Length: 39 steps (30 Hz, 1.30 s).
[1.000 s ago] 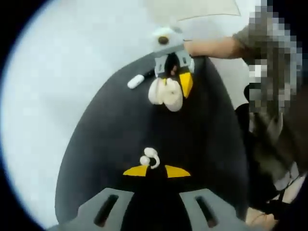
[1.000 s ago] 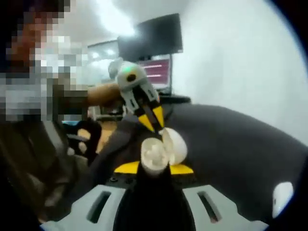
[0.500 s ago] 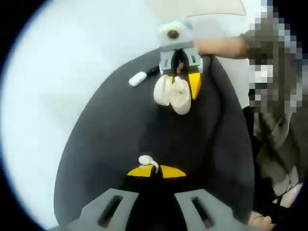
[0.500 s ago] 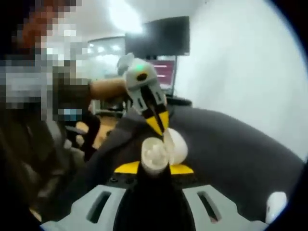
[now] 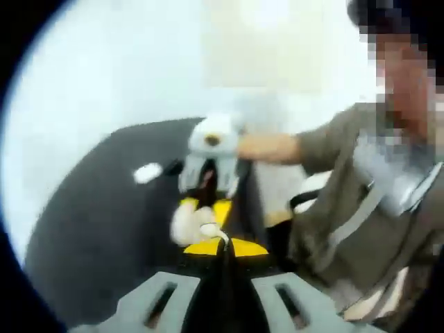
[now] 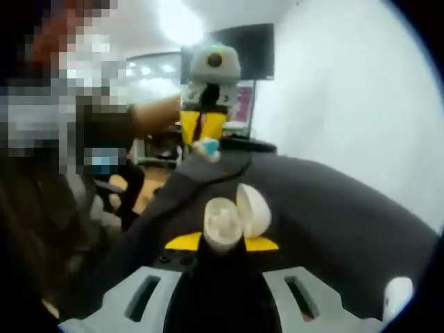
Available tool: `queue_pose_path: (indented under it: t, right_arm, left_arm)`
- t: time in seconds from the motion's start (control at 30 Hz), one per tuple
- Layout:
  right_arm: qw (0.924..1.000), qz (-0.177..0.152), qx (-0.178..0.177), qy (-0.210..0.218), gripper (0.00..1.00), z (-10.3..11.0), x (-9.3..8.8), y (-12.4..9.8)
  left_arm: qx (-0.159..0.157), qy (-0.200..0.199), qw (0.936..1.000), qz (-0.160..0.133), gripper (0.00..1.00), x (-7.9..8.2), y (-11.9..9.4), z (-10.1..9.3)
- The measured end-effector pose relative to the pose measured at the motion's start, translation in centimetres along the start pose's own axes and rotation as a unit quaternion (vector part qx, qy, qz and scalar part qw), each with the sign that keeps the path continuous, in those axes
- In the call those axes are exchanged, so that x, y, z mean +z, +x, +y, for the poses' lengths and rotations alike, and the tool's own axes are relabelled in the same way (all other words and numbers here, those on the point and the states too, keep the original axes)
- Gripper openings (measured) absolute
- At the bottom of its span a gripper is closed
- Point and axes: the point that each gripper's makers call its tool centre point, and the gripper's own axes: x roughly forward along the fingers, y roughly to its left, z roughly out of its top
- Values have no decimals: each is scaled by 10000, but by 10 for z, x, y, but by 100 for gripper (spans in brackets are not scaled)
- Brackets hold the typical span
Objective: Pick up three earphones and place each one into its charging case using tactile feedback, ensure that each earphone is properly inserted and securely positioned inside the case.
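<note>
My left gripper [image 5: 223, 246] is shut on a small white earphone [image 5: 210, 231] that sticks out above its yellow tips. Just beyond it, my right gripper [image 5: 205, 207] faces me, holding the white charging case [image 5: 186, 223]. In the right gripper view my right gripper [image 6: 222, 243] is shut on the case [image 6: 232, 218], whose lid stands open to the right. The left gripper [image 6: 202, 130] hangs above and behind it with the earphone [image 6: 207, 148] at its tips, apart from the case.
A black round table [image 5: 90, 229] lies under both grippers. A small white object [image 5: 147, 172] rests on it at the far side, and another white object [image 6: 395, 295] at its near right edge. A person sits close by; a dark monitor [image 6: 243, 48] hangs behind.
The left gripper has lifted the earphone and swung to face the right gripper; its tips have drawn back up from the open case. The case stays held in the right gripper.
</note>
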Motion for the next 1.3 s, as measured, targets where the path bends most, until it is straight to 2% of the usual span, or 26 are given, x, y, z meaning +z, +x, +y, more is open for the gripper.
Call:
queue_pose_path:
  t: [0.03, 0.13, 0.27, 0.43, 0.6, 0.73, 0.97, 1.13, 1.2, 1.3]
  right_arm:
    - [10000, 1, -1, -12, 22, 0, 0, 0]
    - [10000, 6, -7, -22, 22, 0, 0, 0]
    - [10000, 14, -14, -41, 22, 1, 0, 1]
    - [10000, 20, -15, -46, 22, 1, 0, 2]
    - [10000, 31, -27, -67, 22, 2, 0, 3]
    - [10000, 33, -36, -85, 22, 3, 0, 4]
    - [9999, 40, -35, -98, 22, 3, 0, 5]
    - [9999, 30, -22, -94, 22, 3, 0, 5]
    - [10000, 34, -22, -89, 22, 3, 0, 4]
    - [10000, 43, -26, -64, 22, 3, -1, 4]
  left_arm:
    - [-87, -38, 9998, 187, 2, -2, 6, 1]
    - [68, 47, 9982, 587, 2, -6, 20, 10]
    - [-46, 29, 9977, 680, 2, -7, 31, 10]
    - [-144, -85, 9965, 820, 2, -10, 34, 13]
    - [-109, -228, 9948, 990, 2, -18, 37, 18]
    - [-222, -355, 9943, 983, 2, -17, 37, 17]
    - [187, -253, 9958, 855, 5, -15, 35, 33]
    - [247, -186, 9965, 783, 5, -17, 35, 31]
    - [376, -165, 9964, 744, 5, -16, 35, 34]
    - [742, -150, 9943, 749, 4, -15, 34, 41]
